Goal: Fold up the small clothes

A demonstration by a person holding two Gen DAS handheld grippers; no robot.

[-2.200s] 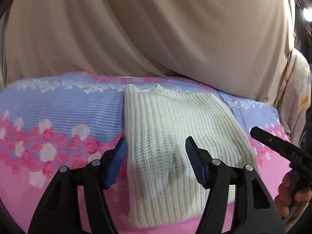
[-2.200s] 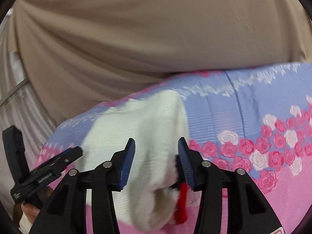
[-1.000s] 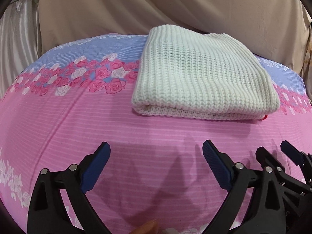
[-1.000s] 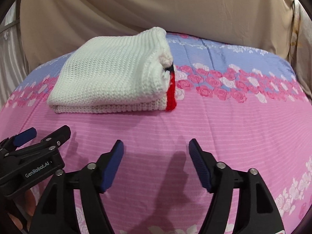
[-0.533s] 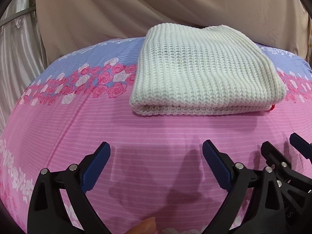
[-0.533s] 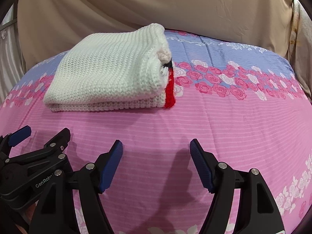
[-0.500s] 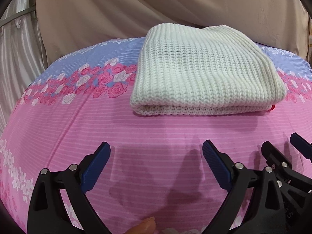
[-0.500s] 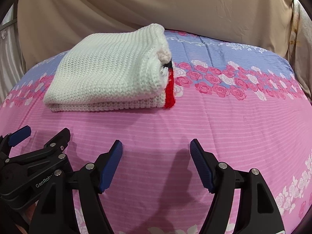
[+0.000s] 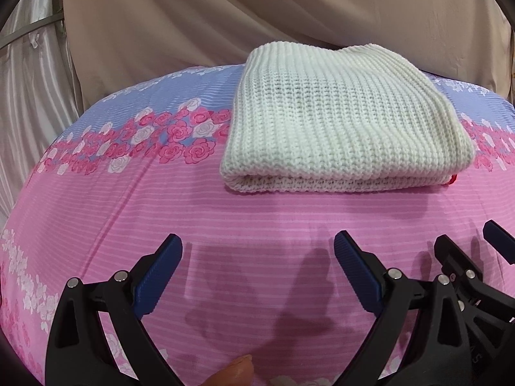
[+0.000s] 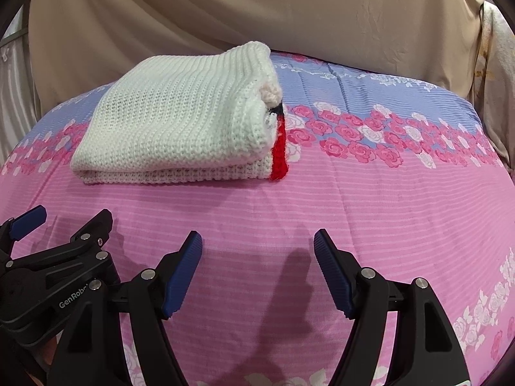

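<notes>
A: Item one, nearest you: your left gripper (image 9: 257, 251), black frame, blue ribbed pads. State of the jaws?

B: Spread wide, nothing between them. It hovers over the pink striped part of the bedsheet (image 9: 257, 218), on the near side of the sweater and apart from it. A fingertip (image 9: 236, 373) shows at the bottom edge of the left wrist view.

A: Item two: your right gripper (image 10: 257, 244).

B: Same make, jaws likewise wide apart and empty, also on the near side of the sweater, clear of it. The two grippers sit just beside each other; each shows in the other's view.

A: Item three: the sweater (image 10: 180, 112).

B: White ribbed knit, folded into a thick flat rectangle, lying on the sheet. Its near folded edge faces you; a red band (image 10: 279, 157) with a dark strip above it shows at its right end.

A: Item four, around it?

B: A band of pink and white roses (image 10: 370, 135) runs across the sheet either side of the sweater, with lilac sheet beyond.

A: Item five, farthest?

B: A beige cloth (image 10: 257, 9) hangs behind the sweater.
</notes>
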